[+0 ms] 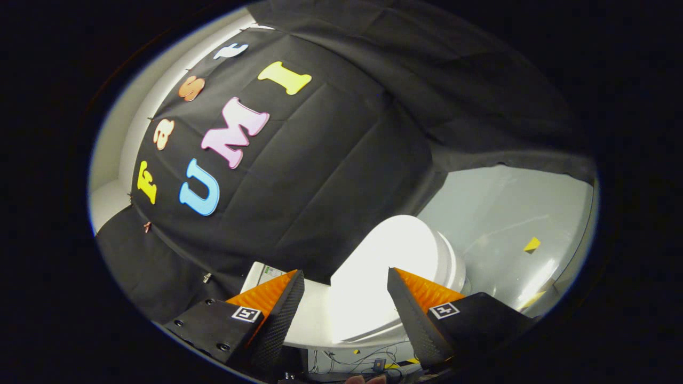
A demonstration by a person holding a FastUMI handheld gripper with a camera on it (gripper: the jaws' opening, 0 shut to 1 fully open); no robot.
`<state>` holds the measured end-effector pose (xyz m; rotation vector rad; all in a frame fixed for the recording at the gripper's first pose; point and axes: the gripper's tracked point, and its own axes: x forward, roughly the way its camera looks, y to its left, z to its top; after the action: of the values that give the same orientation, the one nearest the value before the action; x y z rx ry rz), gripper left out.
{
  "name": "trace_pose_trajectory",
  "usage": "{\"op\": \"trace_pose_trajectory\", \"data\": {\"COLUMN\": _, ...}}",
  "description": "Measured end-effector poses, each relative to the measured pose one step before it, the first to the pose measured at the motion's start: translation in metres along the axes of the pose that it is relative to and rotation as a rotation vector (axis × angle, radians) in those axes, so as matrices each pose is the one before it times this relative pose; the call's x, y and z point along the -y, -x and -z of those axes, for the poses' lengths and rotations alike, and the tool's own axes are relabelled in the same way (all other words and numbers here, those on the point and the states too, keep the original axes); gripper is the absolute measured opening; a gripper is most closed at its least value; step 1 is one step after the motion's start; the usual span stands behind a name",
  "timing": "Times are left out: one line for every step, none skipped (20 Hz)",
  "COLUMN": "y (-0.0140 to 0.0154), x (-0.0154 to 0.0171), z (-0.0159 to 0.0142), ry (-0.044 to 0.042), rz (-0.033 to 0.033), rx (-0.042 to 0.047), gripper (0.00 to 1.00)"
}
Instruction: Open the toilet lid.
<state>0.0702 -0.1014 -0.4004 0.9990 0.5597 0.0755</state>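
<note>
We hold the gripper (346,280) spread wide, gripping nothing. The toilet lid (384,266) lies closed just beyond the fingertips, partly between them. Risk: its smooth, glossy rim may slip from the fingers if we approach tilted.

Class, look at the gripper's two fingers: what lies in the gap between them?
In the gripper view, the open gripper frames the white toilet lid, which lies between and just beyond the fingers. Nothing else sits in that gap, and neither finger presses on the lid.
</note>
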Motion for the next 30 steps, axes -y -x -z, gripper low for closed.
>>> {"op": "trace_pose_trajectory", "data": {"y": -0.00393, "x": 0.01414, "z": 0.00301, "ry": -0.02576, "rz": 0.01293, "rx": -0.01022, "gripper": 0.98}}
{"op": "trace_pose_trajectory", "data": {"y": -0.00333, "x": 0.014, "z": 0.00325, "ry": -0.02752, "rz": 0.00928, "rx": -0.01028, "gripper": 0.98}}
{"op": "trace_pose_trajectory", "data": {"y": -0.00398, "x": 0.01316, "z": 0.00209, "ry": -0.02676, "rz": 0.01014, "rx": -0.00953, "gripper": 0.98}}
{"op": "trace_pose_trajectory", "data": {"y": -0.00406, "x": 0.01443, "z": 0.00422, "ry": -0.02773, "rz": 0.01295, "rx": -0.01178, "gripper": 0.98}}
{"op": "trace_pose_trajectory", "data": {"y": -0.00491, "x": 0.01294, "z": 0.00301, "ry": -0.02984, "rz": 0.01062, "rx": -0.01364, "gripper": 0.98}}
{"op": "trace_pose_trajectory", "data": {"y": -0.00383, "x": 0.01056, "z": 0.00405, "ry": -0.02799, "rz": 0.00565, "rx": -0.01492, "gripper": 0.98}}
{"op": "trace_pose_trajectory", "data": {"y": -0.00424, "x": 0.00996, "z": 0.0034, "ry": -0.01941, "rz": 0.00612, "rx": -0.01035, "gripper": 0.99}}
{"op": "trace_pose_trajectory", "data": {"y": -0.0065, "x": 0.01224, "z": 0.0057, "ry": -0.00578, "rz": 0.02053, "rx": -0.01376, "gripper": 0.98}}
{"op": "trace_pose_trajectory", "data": {"y": -0.0064, "x": 0.01231, "z": 0.00704, "ry": 0.00133, "rz": 0.02065, "rx": -0.01328, "gripper": 0.98}}
{"op": "trace_pose_trajectory", "data": {"y": -0.00783, "x": 0.00959, "z": 0.00657, "ry": -0.00077, "rz": 0.02115, "rx": -0.01125, "gripper": 0.99}}
{"op": "trace_pose_trajectory", "data": {"y": -0.00609, "x": 0.0121, "z": 0.00413, "ry": -0.00225, "rz": 0.01426, "rx": -0.01207, "gripper": 0.98}}
{"op": "trace_pose_trajectory", "data": {"y": -0.00637, "x": 0.01159, "z": 0.00545, "ry": -0.00532, "rz": 0.01758, "rx": -0.01855, "gripper": 0.99}}
{"op": "trace_pose_trajectory", "data": {"y": -0.00554, "x": 0.01354, "z": 0.01024, "ry": -0.00675, "rz": 0.01485, "rx": -0.02207, "gripper": 0.99}}
{"op": "trace_pose_trajectory", "data": {"y": -0.00755, "x": 0.00907, "z": 0.0112, "ry": -0.01145, "rz": 0.01587, "rx": -0.03132, "gripper": 0.99}}
{"op": "trace_pose_trajectory", "data": {"y": -0.0055, "x": 0.00844, "z": 0.00696, "ry": -0.01545, "rz": 0.0069, "rx": -0.02173, "gripper": 0.98}}
{"op": "trace_pose_trajectory", "data": {"y": -0.00338, "x": 0.00588, "z": 0.00413, "ry": -0.01834, "rz": 0.00027, "rx": -0.00948, "gripper": 0.99}}
{"op": "trace_pose_trajectory", "data": {"y": -0.00108, "x": 0.00701, "z": 0.00663, "ry": -0.02053, "rz": -0.00095, "rx": -0.01241, "gripper": 0.98}}
{"op": "trace_pose_trajectory", "data": {"y": -0.00479, "x": 0.00232, "z": 0.00287, "ry": -0.0214, "rz": -0.01142, "rx": -0.00348, "gripper": 0.97}}
{"op": "trace_pose_trajectory", "data": {"y": -0.00281, "x": -0.00101, "z": 0.00669, "ry": -0.02859, "rz": -0.01912, "rx": -0.00583, "gripper": 0.96}}
{"op": "trace_pose_trajectory", "data": {"y": -0.00573, "x": -0.00438, "z": 0.00229, "ry": -0.02594, "rz": -0.02746, "rx": -0.00776, "gripper": 0.96}}
{"op": "trace_pose_trajectory", "data": {"y": -0.00288, "x": -0.00553, "z": 0.00084, "ry": -0.02727, "rz": -0.02976, "rx": 0.00975, "gripper": 0.96}}
{"op": "trace_pose_trajectory", "data": {"y": -0.00357, "x": 0.00054, "z": -0.00051, "ry": -0.02413, "rz": -0.00741, "rx": 0.00825, "gripper": 0.82}}
{"op": "trace_pose_trajectory", "data": {"y": -0.00327, "x": 0.00186, "z": 0.00087, "ry": -0.02344, "rz": 0.00002, "rx": -0.00448, "gripper": 0.76}}
{"op": "trace_pose_trajectory", "data": {"y": -0.0034, "x": 0.00341, "z": 0.00359, "ry": -0.02774, "rz": 0.01214, "rx": -0.00741, "gripper": 0.63}}
{"op": "trace_pose_trajectory", "data": {"y": -0.00527, "x": -0.00136, "z": 0.00519, "ry": -0.03032, "rz": -0.00952, "rx": -0.02217, "gripper": 0.5}}
{"op": "trace_pose_trajectory", "data": {"y": -0.00221, "x": 0.00346, "z": 0.00533, "ry": -0.01343, "rz": 0.01471, "rx": -0.01533, "gripper": 0.47}}
{"op": "trace_pose_trajectory", "data": {"y": 0.00119, "x": -0.00118, "z": -0.00011, "ry": -0.01237, "rz": -0.02109, "rx": 0.0025, "gripper": 0.38}}
{"op": "trace_pose_trajectory", "data": {"y": -0.00028, "x": 0.0016, "z": -0.00048, "ry": 0.00412, "rz": 0.00388, "rx": 0.01069, "gripper": 0.3}}
{"op": "trace_pose_trajectory", "data": {"y": 0.01942, "x": -0.00162, "z": -0.02661, "ry": -0.00873, "rz": -0.02701, "rx": -0.00461, "gripper": 0.21}}
{"op": "trace_pose_trajectory", "data": {"y": -0.01307, "x": -0.00158, "z": 0.02741, "ry": 0.00874, "rz": -0.00049, "rx": 0.00209, "gripper": 0.08}}
